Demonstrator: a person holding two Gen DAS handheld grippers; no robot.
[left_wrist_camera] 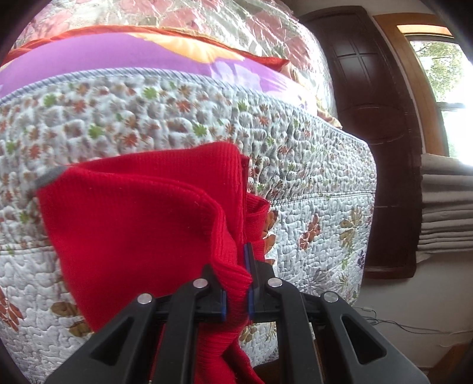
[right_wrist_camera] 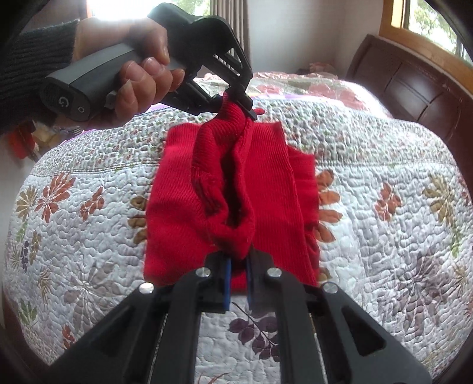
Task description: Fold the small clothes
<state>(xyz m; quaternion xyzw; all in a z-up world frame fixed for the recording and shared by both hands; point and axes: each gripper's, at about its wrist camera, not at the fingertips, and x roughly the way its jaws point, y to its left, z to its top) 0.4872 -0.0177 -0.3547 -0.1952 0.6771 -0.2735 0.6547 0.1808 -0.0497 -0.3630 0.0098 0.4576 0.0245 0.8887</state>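
A small red ribbed knit garment (right_wrist_camera: 207,189) hangs stretched above a floral quilted bed cover (right_wrist_camera: 384,212), held at both ends. My right gripper (right_wrist_camera: 238,265) is shut on its near edge in the right wrist view. The left gripper (right_wrist_camera: 236,102), held by a hand (right_wrist_camera: 139,68) in a dark sleeve, pinches the far end of the same garment. In the left wrist view the left gripper (left_wrist_camera: 237,292) is shut on a bunched fold of the red garment (left_wrist_camera: 133,212), which drapes down in front of the quilt (left_wrist_camera: 147,118). The cloth sags in folds between the two grips.
A purple and orange pillow (left_wrist_camera: 118,59) lies further up the bed. A dark wooden headboard (right_wrist_camera: 414,82) and window (right_wrist_camera: 428,14) stand at the back right. A dark wooden panel (left_wrist_camera: 378,118) and stacked grey cloth (left_wrist_camera: 446,206) flank the bed's side.
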